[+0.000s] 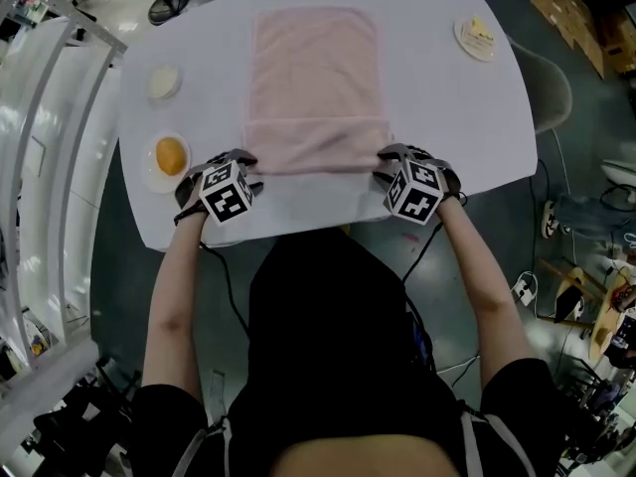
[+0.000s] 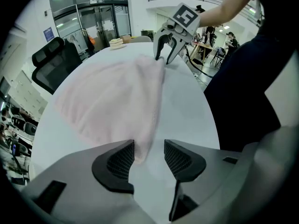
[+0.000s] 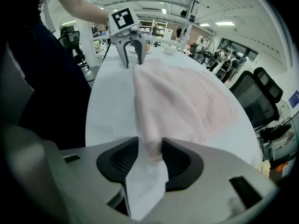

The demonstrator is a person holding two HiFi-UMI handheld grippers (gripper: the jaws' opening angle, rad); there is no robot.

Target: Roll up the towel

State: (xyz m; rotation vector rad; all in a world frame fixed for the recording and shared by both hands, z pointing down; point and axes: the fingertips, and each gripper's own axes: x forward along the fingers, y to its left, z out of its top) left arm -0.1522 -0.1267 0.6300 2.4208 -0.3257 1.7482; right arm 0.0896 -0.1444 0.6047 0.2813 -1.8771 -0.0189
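Observation:
A pale pink towel (image 1: 316,78) lies lengthwise on the white table (image 1: 447,117). Its near end is folded over into a thicker band (image 1: 318,145). My left gripper (image 1: 241,164) is at the band's near left corner, pointing steeply down. In the left gripper view the towel (image 2: 112,97) corner sits between the jaws of my left gripper (image 2: 149,155), touching one pad only, so it stands open. My right gripper (image 1: 391,157) is at the near right corner. In the right gripper view my right gripper (image 3: 149,154) has its pads closed on the towel (image 3: 182,97) edge.
At the table's left stand a bowl with an orange thing (image 1: 169,157) and a small white bowl (image 1: 164,80). A plate with food (image 1: 476,38) sits at the far right. The table's near edge runs just behind both grippers. An office chair (image 2: 56,59) stands beyond the table.

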